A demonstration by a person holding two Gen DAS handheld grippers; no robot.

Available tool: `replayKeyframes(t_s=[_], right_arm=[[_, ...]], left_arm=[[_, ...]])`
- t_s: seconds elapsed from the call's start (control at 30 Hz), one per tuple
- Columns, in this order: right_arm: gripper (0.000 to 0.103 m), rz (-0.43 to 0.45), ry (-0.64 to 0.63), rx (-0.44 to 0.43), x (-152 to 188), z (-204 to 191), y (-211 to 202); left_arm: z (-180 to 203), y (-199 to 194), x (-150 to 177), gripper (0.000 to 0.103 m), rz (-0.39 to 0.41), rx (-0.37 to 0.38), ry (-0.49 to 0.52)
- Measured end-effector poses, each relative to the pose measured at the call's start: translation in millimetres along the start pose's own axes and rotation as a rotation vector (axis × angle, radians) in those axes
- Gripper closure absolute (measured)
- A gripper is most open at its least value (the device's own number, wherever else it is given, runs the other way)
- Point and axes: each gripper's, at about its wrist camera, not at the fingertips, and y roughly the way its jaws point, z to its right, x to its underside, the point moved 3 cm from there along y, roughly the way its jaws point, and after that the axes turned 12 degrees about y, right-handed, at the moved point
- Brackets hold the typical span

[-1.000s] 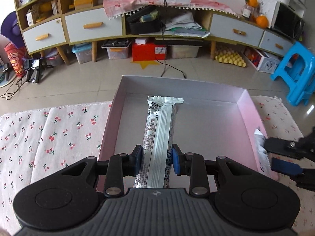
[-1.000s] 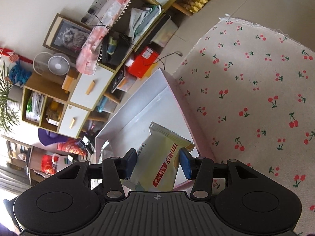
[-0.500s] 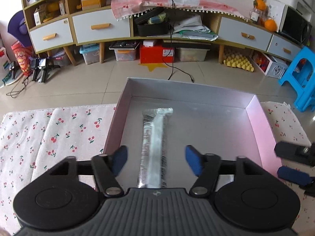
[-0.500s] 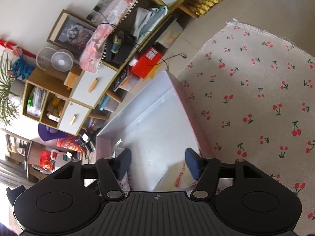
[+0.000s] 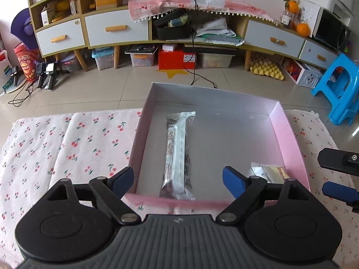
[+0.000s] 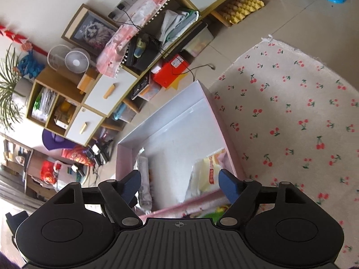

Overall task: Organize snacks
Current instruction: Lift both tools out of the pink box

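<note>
We are holding our left gripper [image 5: 177,179] and right gripper [image 6: 179,182] with fingers spread wide, gripping nothing. The silver snack bar [image 5: 178,154] is lying lengthwise in the pink box [image 5: 289,139], left of centre; the yellow snack packet [image 6: 207,171] is resting in its near right corner.

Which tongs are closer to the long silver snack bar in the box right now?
Left. The left tongs hang open directly over the silver snack bar's near end. The right tongs are open at the pink box's right side, above the yellow snack packet.
</note>
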Motion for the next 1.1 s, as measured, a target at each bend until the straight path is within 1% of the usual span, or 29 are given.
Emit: replayKeyframes(t_s=[0.17,0.33,0.47,0.73,0.9,1.0,1.1], right_arm=[[0.021,-0.003,-0.029,0.025,8.0,-1.1,-18.0],[0.017,-0.017,-0.088,0.057,22.3,-4.7,-34.2],[0.016,-0.035,-0.142,0.079,35.5,-5.8,-45.2],[0.012,-0.068,-0.234,0.14,64.5,3.0,-54.4],[0.012,-0.129,-0.266,0.164,81.8,15.7,-51.7],[0.012,-0.152,-0.312,0.198,93.1,21.2,-51.1],[0.012,-0.17,-0.361,0.227,102.6,27.6,-49.3]], left_arm=[[-1.0,-13.3,10.7,0.008,-0.011,0.022,0.002],[-2.5,-27.8,25.9,0.005,-0.023,0.028,-0.005],[-2.3,-40.9,36.9,0.001,-0.023,0.048,0.0],[-2.7,-57.7,64.6,0.001,-0.048,0.056,0.047],[-5.4,-59.8,90.1,0.001,-0.022,0.075,0.047],[-2.7,-58.3,96.0,0.001,-0.057,0.083,0.092],[-3.7,-58.8,100.2,0.001,-0.035,0.078,0.154]])
